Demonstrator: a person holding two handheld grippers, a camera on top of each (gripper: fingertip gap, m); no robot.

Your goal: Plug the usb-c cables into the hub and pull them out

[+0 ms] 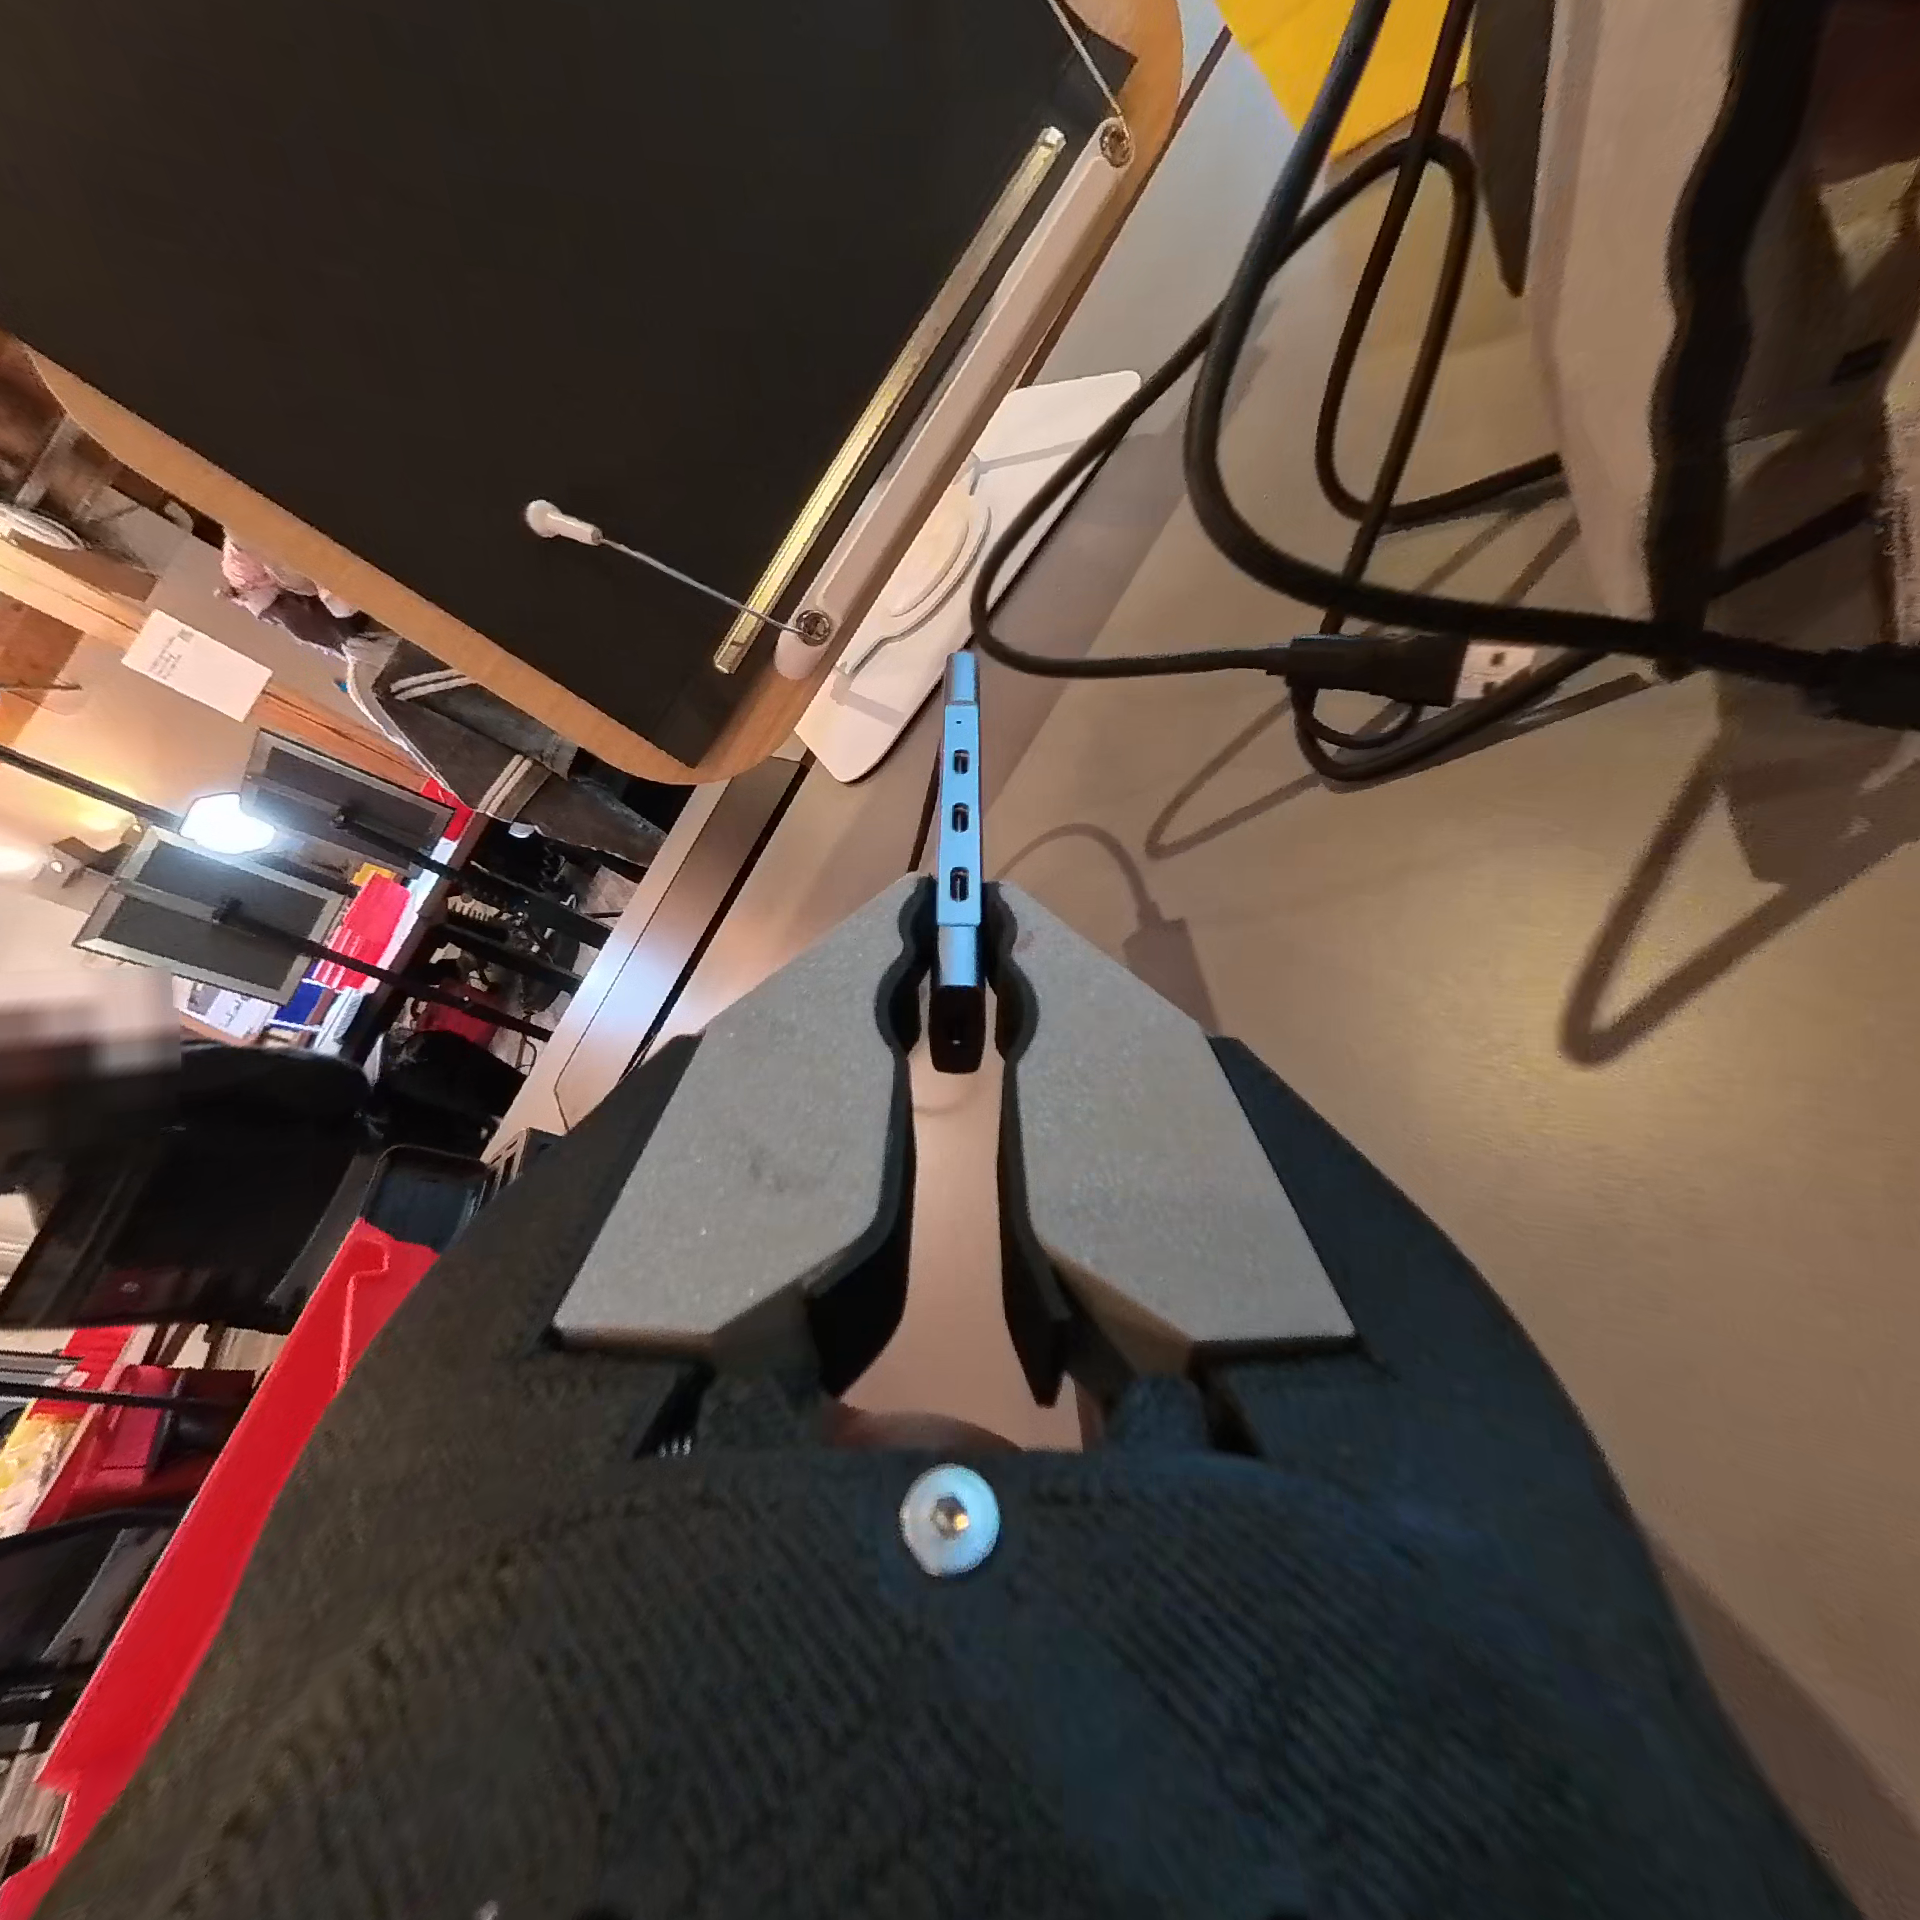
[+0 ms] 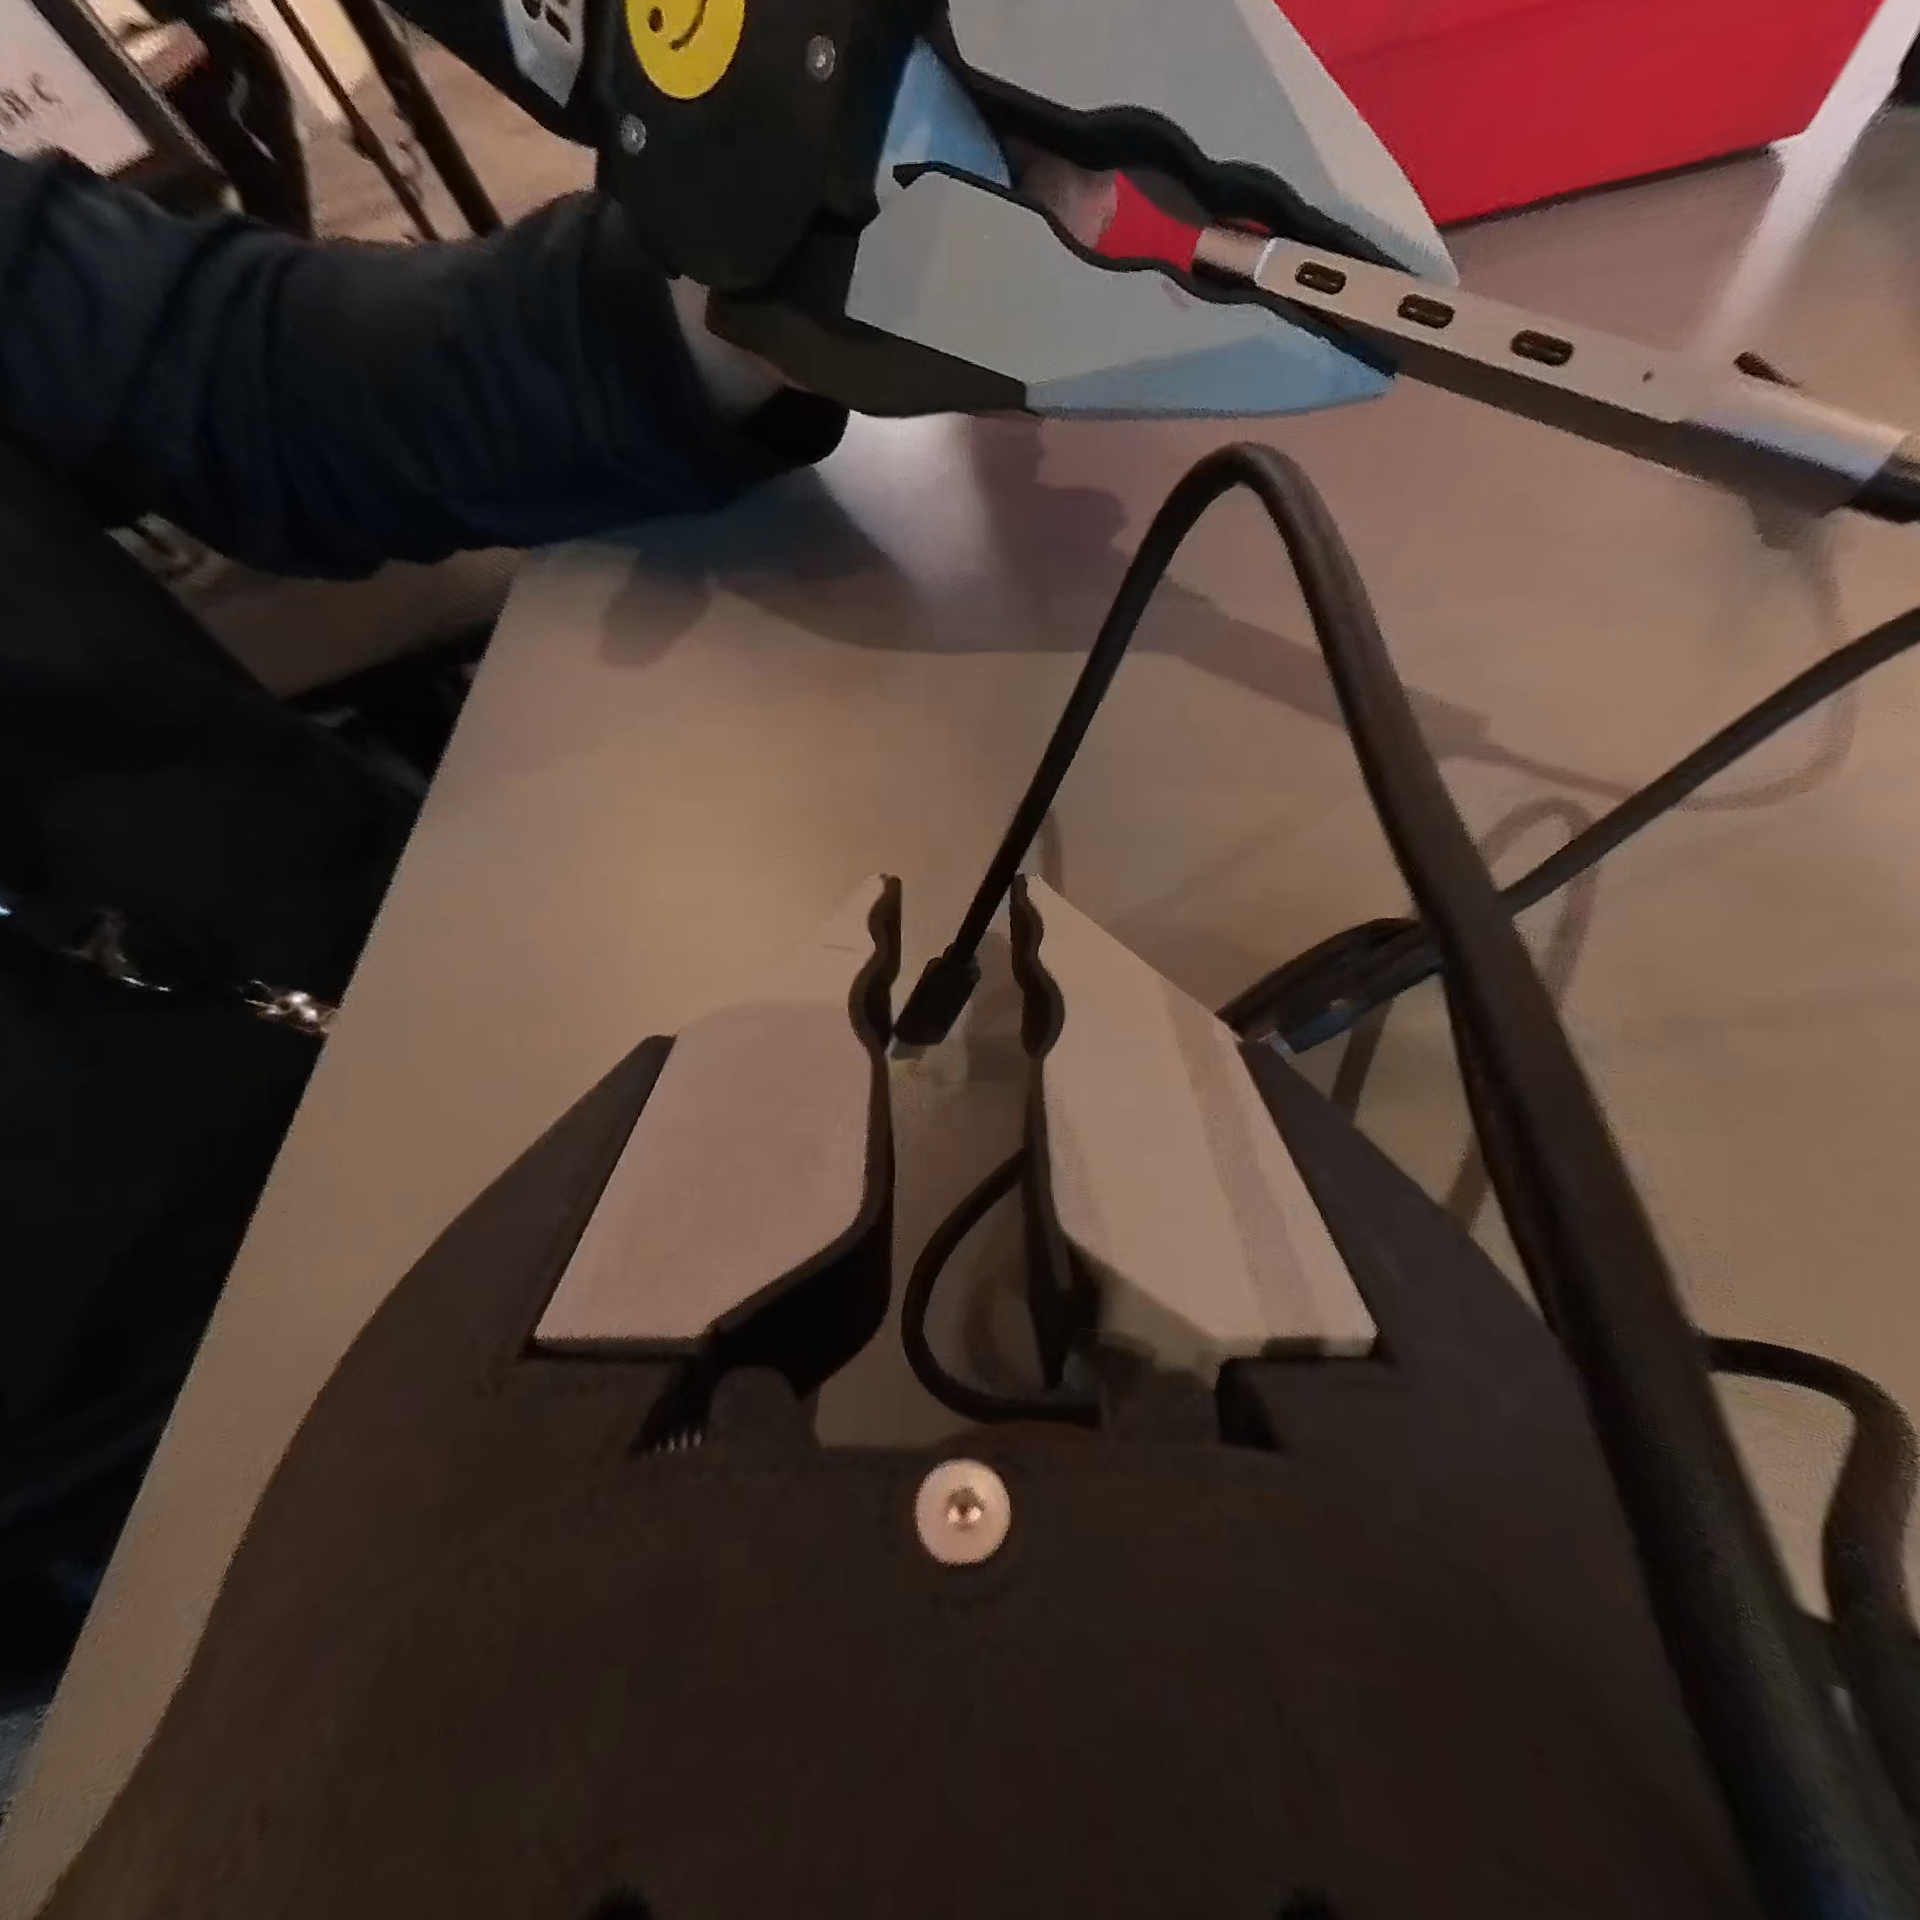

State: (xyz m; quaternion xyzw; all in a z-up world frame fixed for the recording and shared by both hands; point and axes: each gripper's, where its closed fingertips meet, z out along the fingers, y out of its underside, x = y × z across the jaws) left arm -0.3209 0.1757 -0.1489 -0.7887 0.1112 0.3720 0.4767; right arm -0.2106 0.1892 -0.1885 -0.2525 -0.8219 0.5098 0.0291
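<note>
My left gripper [image 1: 958,909] is shut on the near end of a slim grey-blue hub [image 1: 958,810], which points forward above the table with its row of USB-C ports facing up and empty. In the right wrist view the same hub [image 2: 1507,332] sticks out of the left gripper [image 2: 1403,322] at the top. My right gripper [image 2: 956,904] has a clear gap between its fingers. A black USB-C plug [image 2: 935,1003] lies tilted in that gap, against the left finger, and its cable [image 2: 1236,457] arches up and back. Loose black cables [image 1: 1247,416] hang at the upper right.
The grey table [image 2: 675,779] carries several black cables [image 2: 1662,790] on its right side. A red box [image 2: 1558,104] stands behind the hub. A person's dark sleeve [image 2: 312,364] is at the left. A black wood-edged panel [image 1: 520,260] and a white pad [image 1: 935,582] lie ahead.
</note>
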